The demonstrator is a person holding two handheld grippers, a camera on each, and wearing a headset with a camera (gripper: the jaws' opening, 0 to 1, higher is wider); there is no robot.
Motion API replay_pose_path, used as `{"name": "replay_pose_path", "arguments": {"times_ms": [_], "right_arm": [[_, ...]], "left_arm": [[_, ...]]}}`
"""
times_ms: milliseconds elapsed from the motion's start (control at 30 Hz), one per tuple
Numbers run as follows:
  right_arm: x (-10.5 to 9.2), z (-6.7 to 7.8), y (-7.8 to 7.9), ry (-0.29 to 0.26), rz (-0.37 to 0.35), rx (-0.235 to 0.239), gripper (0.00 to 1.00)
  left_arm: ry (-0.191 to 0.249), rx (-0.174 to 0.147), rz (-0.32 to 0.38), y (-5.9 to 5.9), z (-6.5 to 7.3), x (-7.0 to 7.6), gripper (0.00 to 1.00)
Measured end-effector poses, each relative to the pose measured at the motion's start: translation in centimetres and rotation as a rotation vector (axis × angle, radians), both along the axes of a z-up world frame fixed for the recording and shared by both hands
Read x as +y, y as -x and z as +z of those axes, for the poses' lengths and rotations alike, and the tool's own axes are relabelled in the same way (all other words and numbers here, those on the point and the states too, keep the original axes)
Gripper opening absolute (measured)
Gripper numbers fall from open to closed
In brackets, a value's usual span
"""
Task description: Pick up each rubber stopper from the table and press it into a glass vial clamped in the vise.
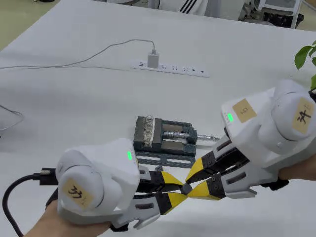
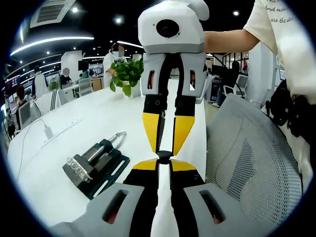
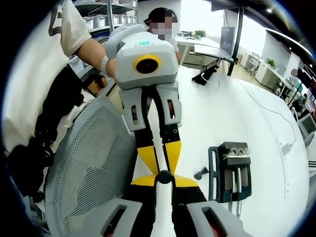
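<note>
Black rubber stopper [image 1: 186, 188] is pinched by the narrow jaws of both left gripper [image 1: 181, 190] and right gripper [image 1: 191, 187], over the tabletop's [image 1: 74, 113] near edge. It isn't pressed into the vials [image 1: 147, 131] in the vise [image 1: 170, 146] yet, so seating is left.

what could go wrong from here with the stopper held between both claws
1. The rubber stopper is pinched at the very tips of the left claw and right claw, which meet tip to tip. If one releases badly, it may pop out and drop toward the mesh chair.
2. The glass vials stand close together in the vise. An off-centre press could chip one or hit its neighbour.
</note>
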State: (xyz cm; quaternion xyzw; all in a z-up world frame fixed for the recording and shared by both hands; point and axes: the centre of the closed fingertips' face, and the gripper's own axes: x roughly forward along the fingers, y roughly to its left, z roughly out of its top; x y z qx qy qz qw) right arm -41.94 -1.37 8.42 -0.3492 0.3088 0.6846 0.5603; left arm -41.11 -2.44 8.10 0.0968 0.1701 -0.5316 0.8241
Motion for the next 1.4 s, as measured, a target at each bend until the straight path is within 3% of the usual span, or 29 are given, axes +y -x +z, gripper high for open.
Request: {"name": "replay_pose_path", "arguments": {"times_ms": [67, 200, 400, 500, 800, 1133, 1400], "right_arm": [[0.0, 0.1, -0.1, -0.001, -0.001, 0.0, 0.06], [-0.2, 0.1, -0.7, 0.015, -0.001, -0.009, 0.06], [-0.5, 0.2, -1.5, 0.039, 0.004, -0.016, 0.06], [-0.6, 0.4, -2.2, 0.055, 0.006, -0.022, 0.06], [-0.4, 0.6, -4.2, 0.094, 0.027, -0.041, 0.06], [0.2, 1.0, -7.1, 0.129, 0.06, -0.061, 0.06], [1.6, 1.6, -10.3, 0.152, 0.08, -0.089, 0.06]], "left_arm": [[-0.006, 0.011, 0.005, 0.0, -0.2, 0.1, 0.07], [-0.022, 0.016, 0.052, -0.4, -0.9, 0.7, 0.24], [-0.042, 0.012, 0.159, -1.6, -1.8, 2.9, 0.54], [-0.034, 0.001, 0.223, -2.3, -1.7, 4.2, 0.65], [-0.043, 0.013, 0.382, -3.7, -2.2, 8.1, 0.97], [-0.055, 0.05, 0.489, -3.9, -3.3, 11.8, 0.99], [-0.054, 0.059, 0.525, -3.6, -3.8, 12.7, 0.99]]}}
